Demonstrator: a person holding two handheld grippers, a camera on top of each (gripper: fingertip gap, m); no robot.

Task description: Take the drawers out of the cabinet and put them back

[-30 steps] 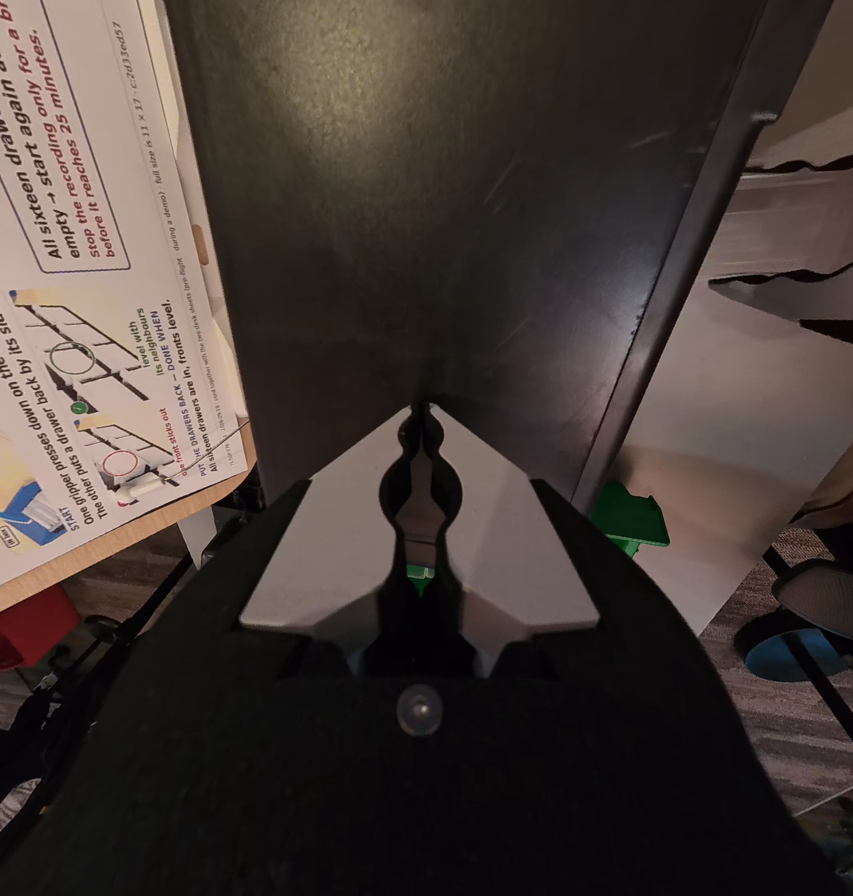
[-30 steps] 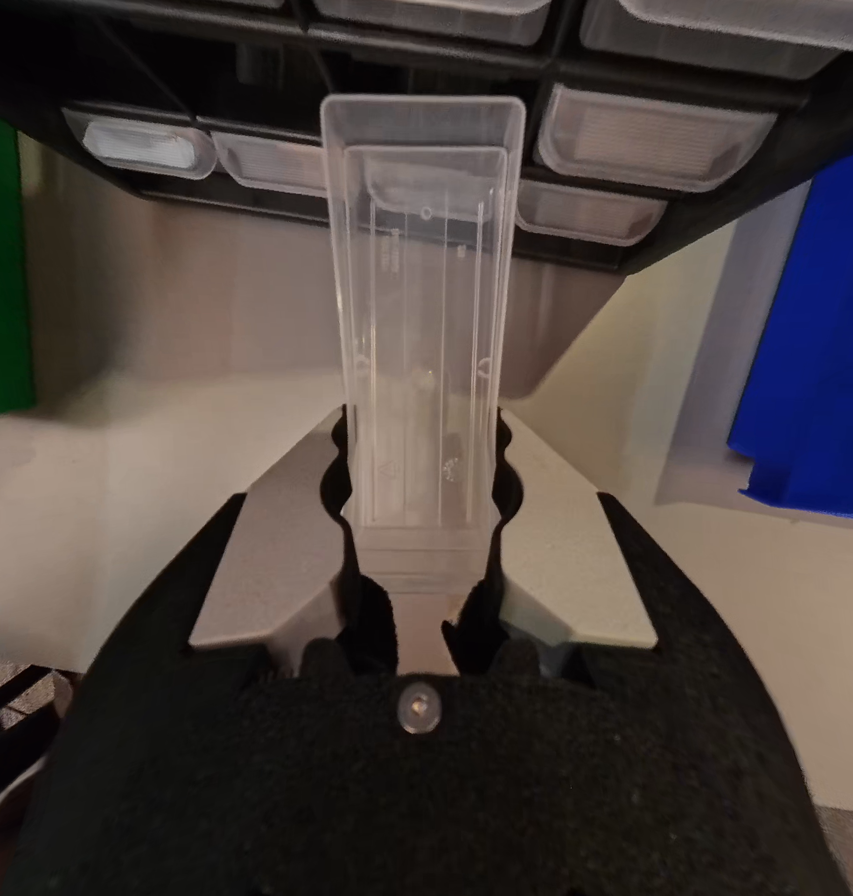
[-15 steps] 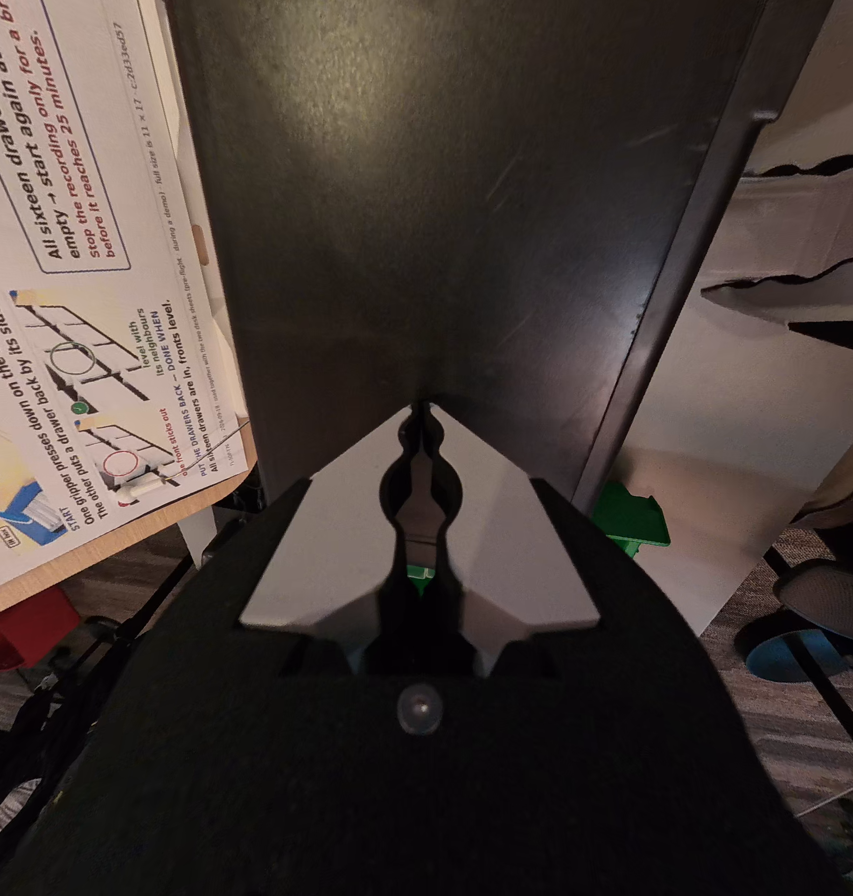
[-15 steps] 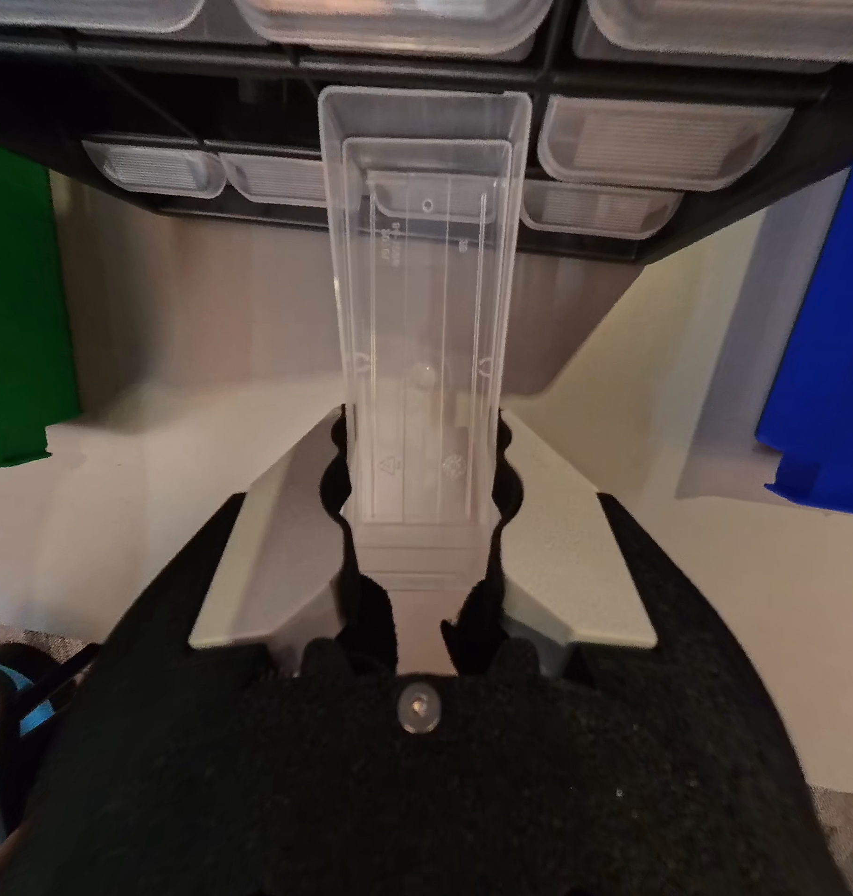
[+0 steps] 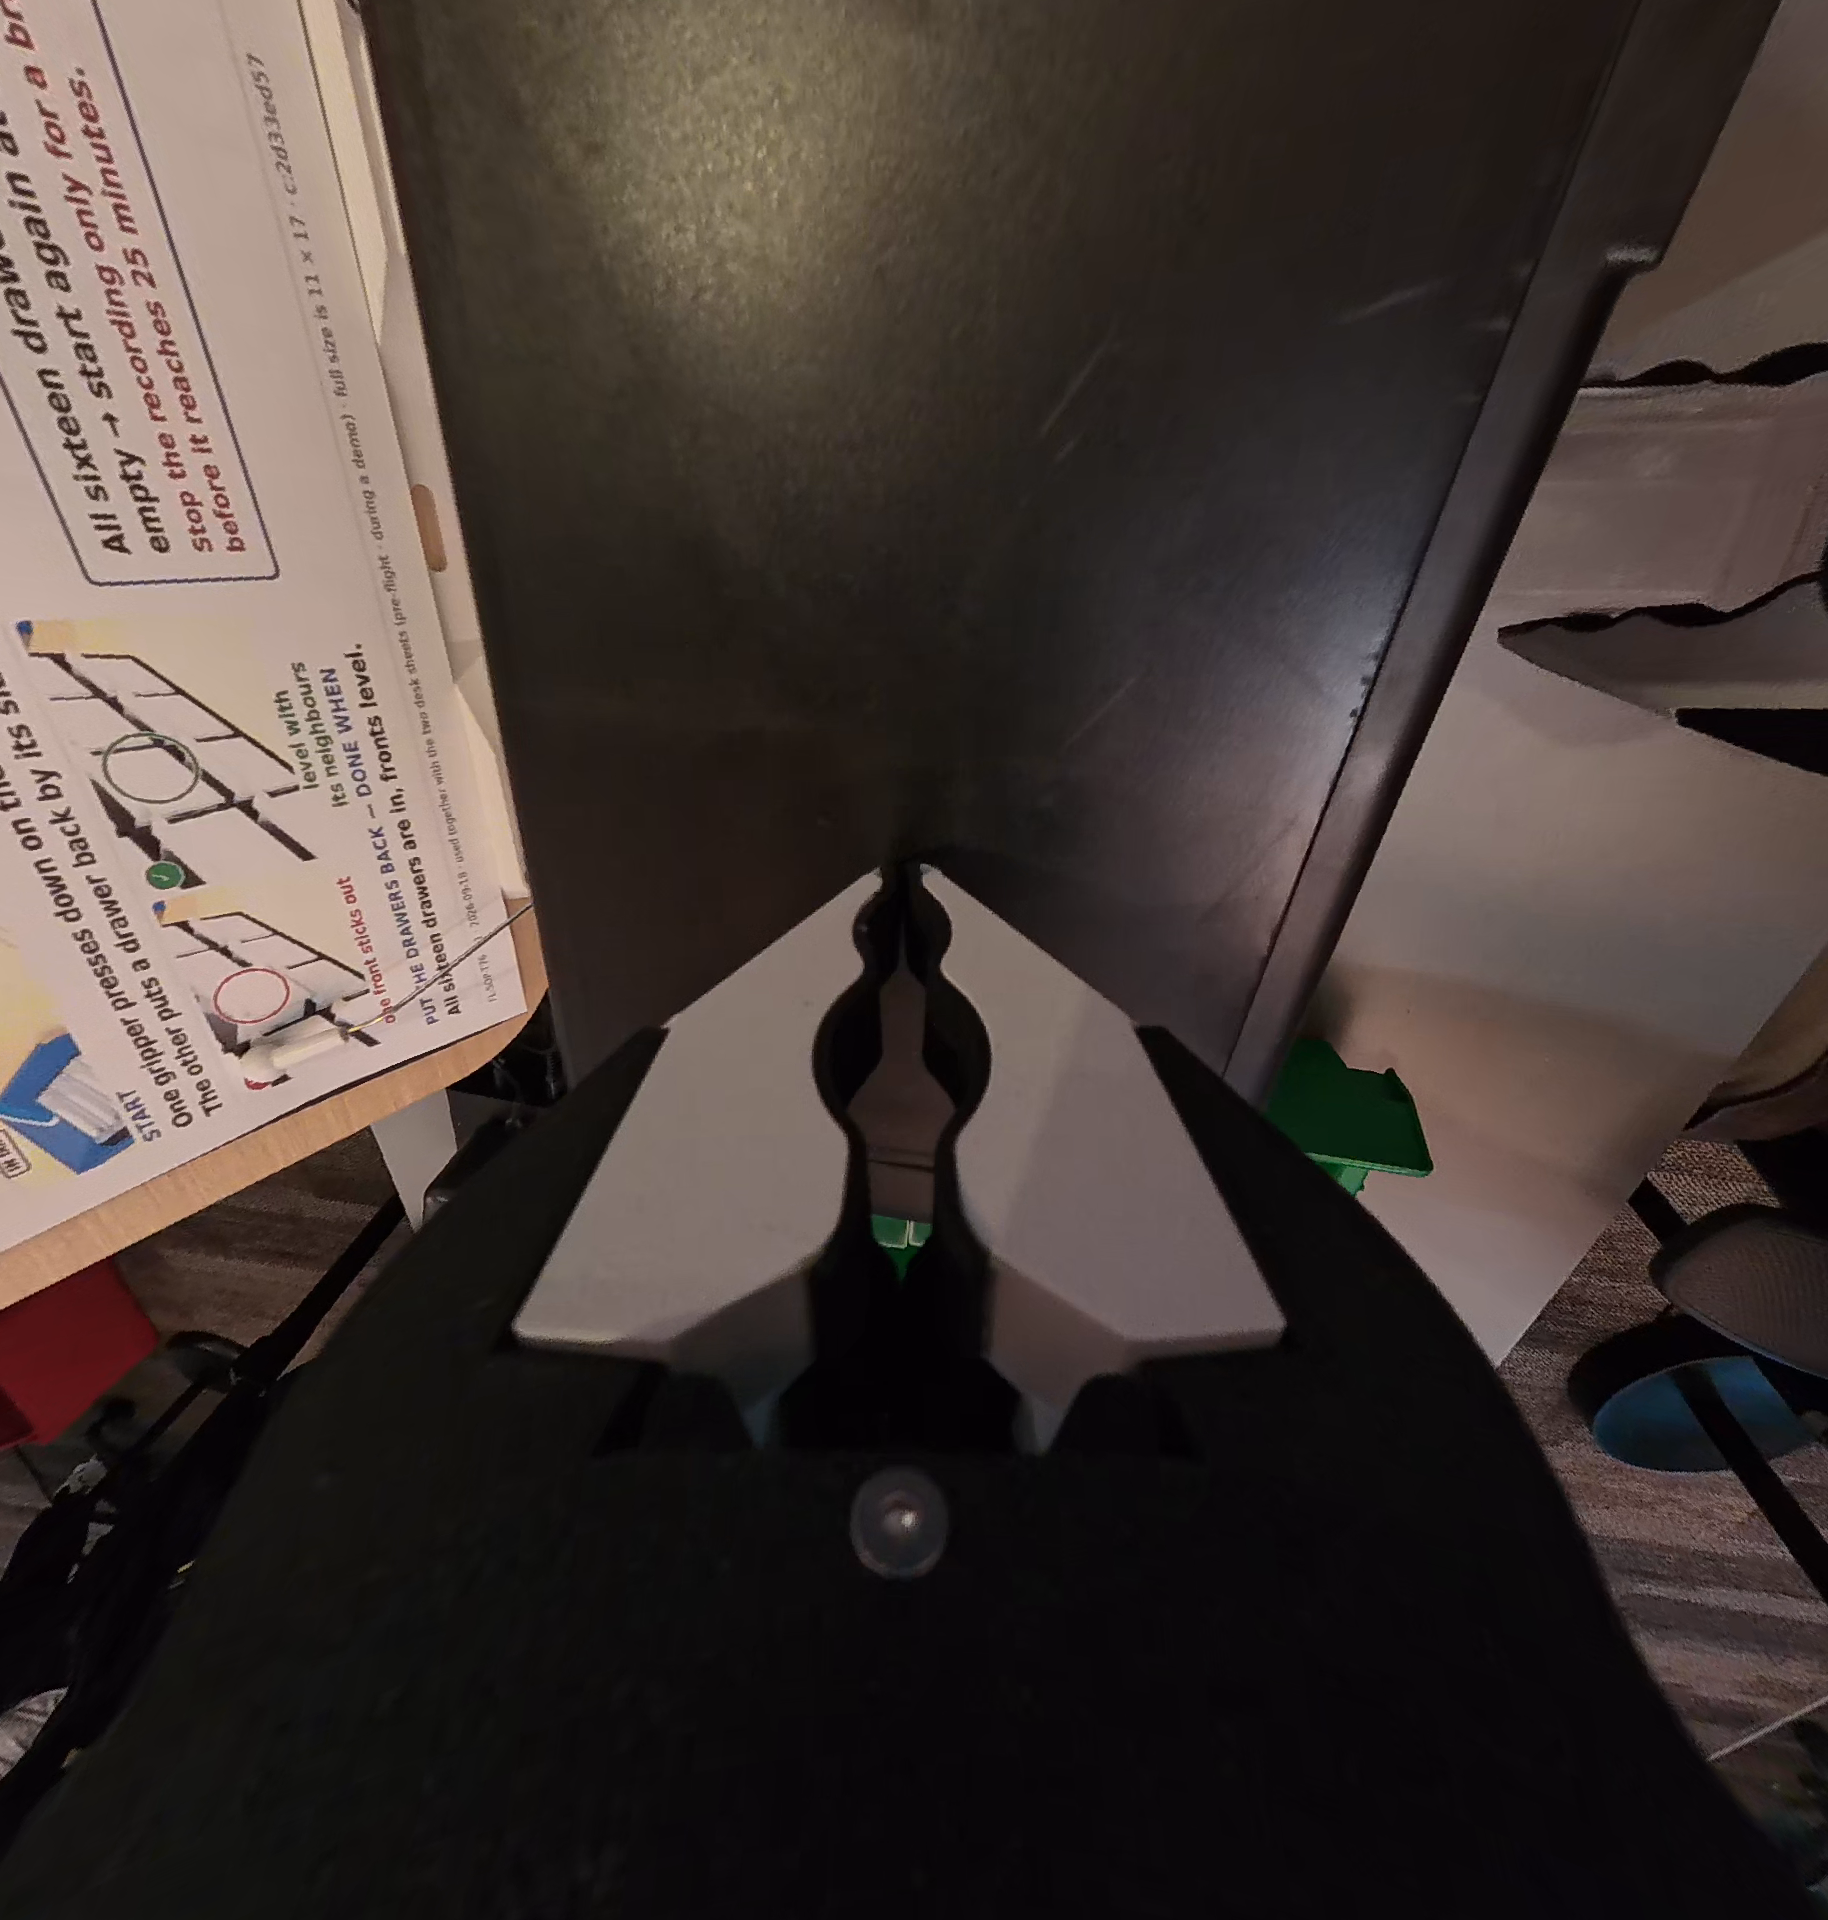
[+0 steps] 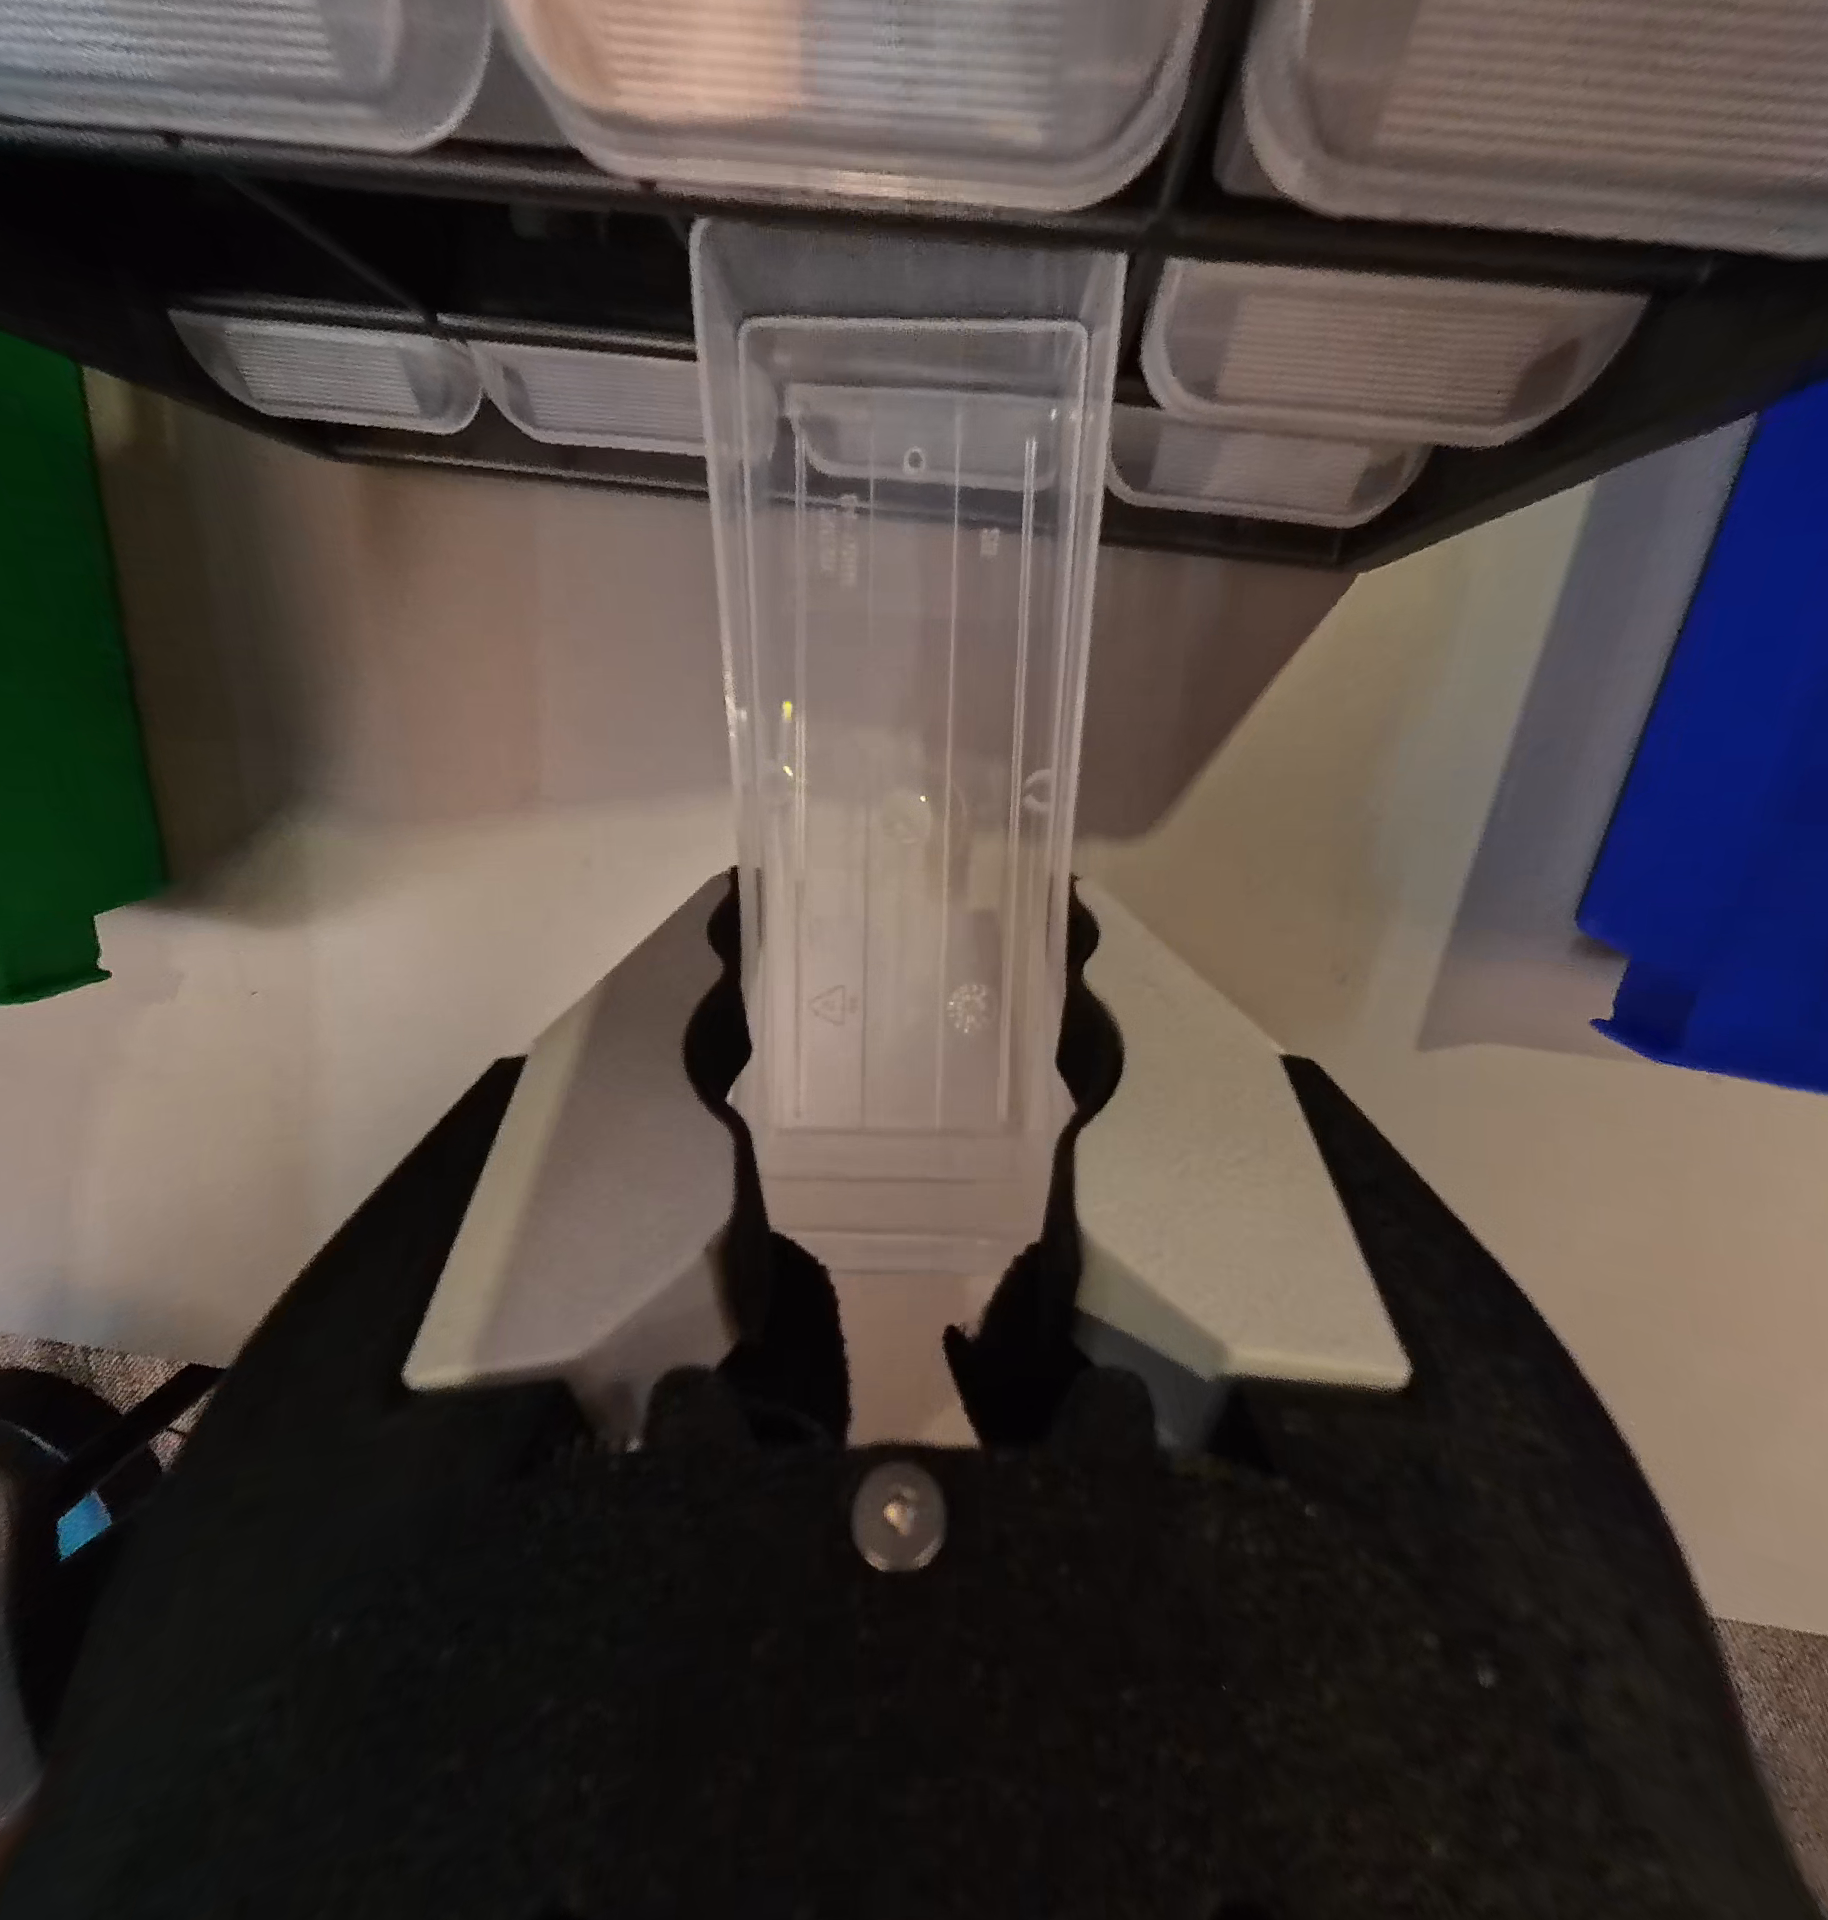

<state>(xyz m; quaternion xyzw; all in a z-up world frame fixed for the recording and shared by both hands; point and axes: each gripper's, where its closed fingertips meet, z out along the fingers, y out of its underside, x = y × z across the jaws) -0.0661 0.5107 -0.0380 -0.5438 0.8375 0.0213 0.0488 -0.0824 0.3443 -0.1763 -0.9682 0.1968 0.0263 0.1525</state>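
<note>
In the left wrist view my left gripper (image 5: 905, 883) is shut and empty, its tips pressed on the flat black top of the cabinet (image 5: 941, 416). In the right wrist view my right gripper (image 6: 905, 914) is shut on the sides of a clear plastic drawer (image 6: 905, 675). The drawer's far end sits at an open slot in the cabinet front (image 6: 370, 260). Other clear drawers (image 6: 848, 94) sit in the rows around that slot.
A printed instruction sheet (image 5: 162, 623) lies on a wooden board left of the cabinet. A green bin (image 6: 27, 675) stands at the left and a blue bin (image 6: 1762, 748) at the right on the white table (image 6: 266, 1091). Chair bases and carpet show below.
My right gripper has carried the clear drawer closer to the cabinet, and its far end now reaches the open slot. My left gripper has stayed pressed on the cabinet top.
</note>
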